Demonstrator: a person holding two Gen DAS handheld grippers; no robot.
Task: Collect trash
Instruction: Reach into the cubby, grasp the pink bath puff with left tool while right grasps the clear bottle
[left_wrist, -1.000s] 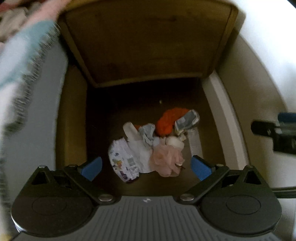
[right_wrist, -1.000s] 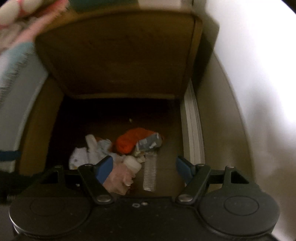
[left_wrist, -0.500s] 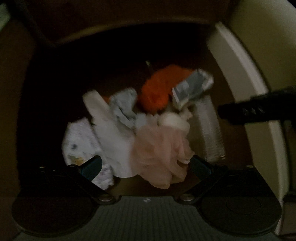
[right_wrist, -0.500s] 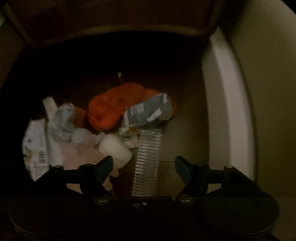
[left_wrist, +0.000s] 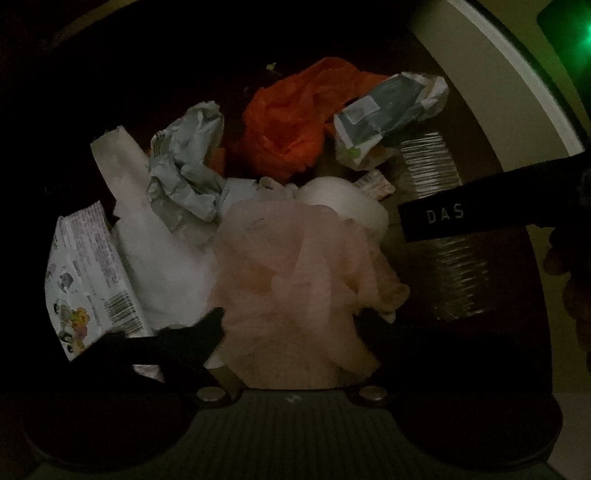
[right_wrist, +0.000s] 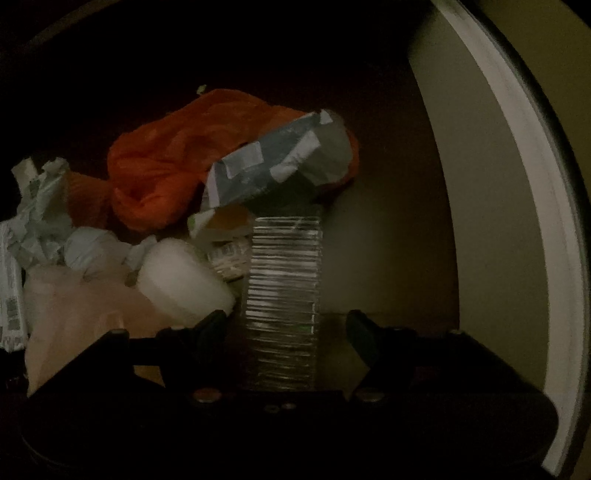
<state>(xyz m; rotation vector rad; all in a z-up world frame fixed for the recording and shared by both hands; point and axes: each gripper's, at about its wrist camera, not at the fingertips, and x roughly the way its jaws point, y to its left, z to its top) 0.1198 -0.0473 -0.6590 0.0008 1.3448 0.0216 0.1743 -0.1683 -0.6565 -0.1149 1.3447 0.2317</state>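
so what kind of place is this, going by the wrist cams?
Probably a home interior, a dim floor corner under dark wooden furniture: a white baseboard along a beige wall, dark wood flooring, and a pile of household litter, including a ribbed clear plastic bottle, crumpled orange plastic bag and pink tissue wad.

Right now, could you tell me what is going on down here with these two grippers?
A person is collecting trash from a dim floor corner with two handheld grippers. The left gripper is closing around the pink crumpled plastic, its fingers at either side. The right gripper straddles the ribbed clear plastic bottle, jaws closing but not yet pressing. An orange bag and wrappers lie untouched behind.
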